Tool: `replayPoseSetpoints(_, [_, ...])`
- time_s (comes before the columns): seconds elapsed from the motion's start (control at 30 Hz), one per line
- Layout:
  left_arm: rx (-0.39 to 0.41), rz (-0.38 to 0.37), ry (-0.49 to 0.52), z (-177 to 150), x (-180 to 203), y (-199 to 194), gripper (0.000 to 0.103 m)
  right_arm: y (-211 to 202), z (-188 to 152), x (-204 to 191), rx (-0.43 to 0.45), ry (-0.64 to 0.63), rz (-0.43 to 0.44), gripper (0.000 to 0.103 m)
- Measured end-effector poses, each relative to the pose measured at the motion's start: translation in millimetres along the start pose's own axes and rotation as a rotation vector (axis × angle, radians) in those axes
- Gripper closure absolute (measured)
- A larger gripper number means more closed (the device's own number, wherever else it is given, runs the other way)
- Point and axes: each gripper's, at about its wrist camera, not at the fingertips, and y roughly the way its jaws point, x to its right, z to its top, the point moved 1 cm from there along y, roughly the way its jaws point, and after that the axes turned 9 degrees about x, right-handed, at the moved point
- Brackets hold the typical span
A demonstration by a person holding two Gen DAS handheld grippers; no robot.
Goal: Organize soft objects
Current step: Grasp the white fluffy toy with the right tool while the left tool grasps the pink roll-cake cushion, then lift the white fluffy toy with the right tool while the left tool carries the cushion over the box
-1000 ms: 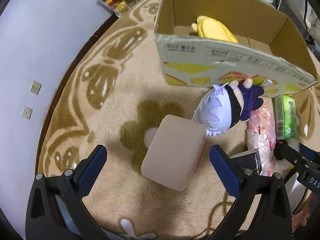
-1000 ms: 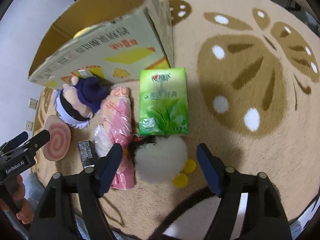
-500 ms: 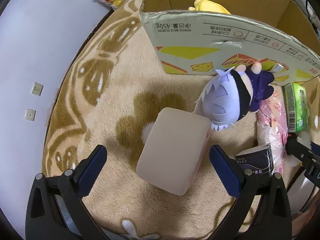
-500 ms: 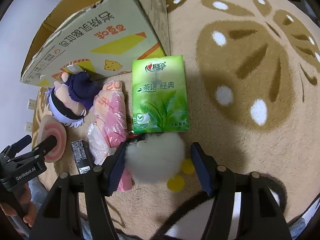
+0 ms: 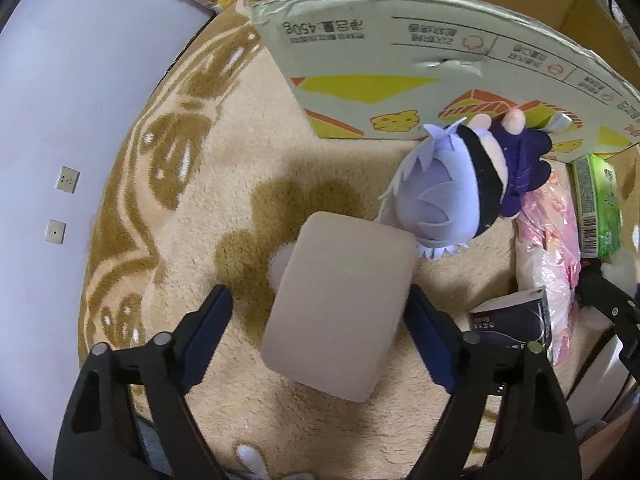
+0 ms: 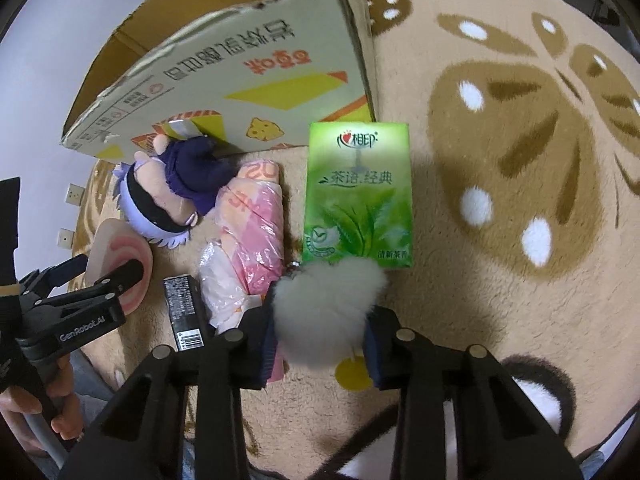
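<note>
Both pairs of fingers had just been closing: the right gripper (image 6: 320, 330) clamped the white fluffy toy (image 6: 326, 304) on the rug (image 6: 500, 280); the left gripper (image 5: 316, 330) still gaped around the pink cushion (image 5: 340, 300).

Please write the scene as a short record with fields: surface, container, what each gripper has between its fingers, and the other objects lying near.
surface: beige rug with brown pattern
container: open cardboard box, a yellow plush partly visible inside
left gripper: jaws just closing around the pink roll-cake cushion; left pad apart from it
right gripper: jaws just closed, pads pressing the white fluffy toy
nearby: purple-haired plush doll, pink wrapped package, green tissue pack, small black box
</note>
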Motion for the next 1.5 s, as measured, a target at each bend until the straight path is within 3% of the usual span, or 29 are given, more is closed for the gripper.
replayPoseSetpoints(0.13, [-0.003,-0.059,-0.003,-2,3,-1,0.047,-7,0,-1,0.022,0.002,-0.005,0.066])
replayPoseSetpoints(0.33, [0.035,-0.034,0.024,-7,9,-16,0.059,-25,-1,-3,0.081,0.000,-0.003,0.066])
replayPoseSetpoints(0.87, [0.250,0.032,-0.046,-16,-14,-82,0.061,-104,5,15,0.348,-0.029,0.028,0.067])
replayPoseSetpoints(1.13, [0.365,0.056,-0.072,-14,-18,-103,0.061,-132,6,4,0.468,-0.086,0.047,0.067])
replayPoseSetpoints(1.5, [0.515,0.039,-0.128,-4,-25,-128,0.061,-157,22,-4,0.603,-0.139,0.021,0.067])
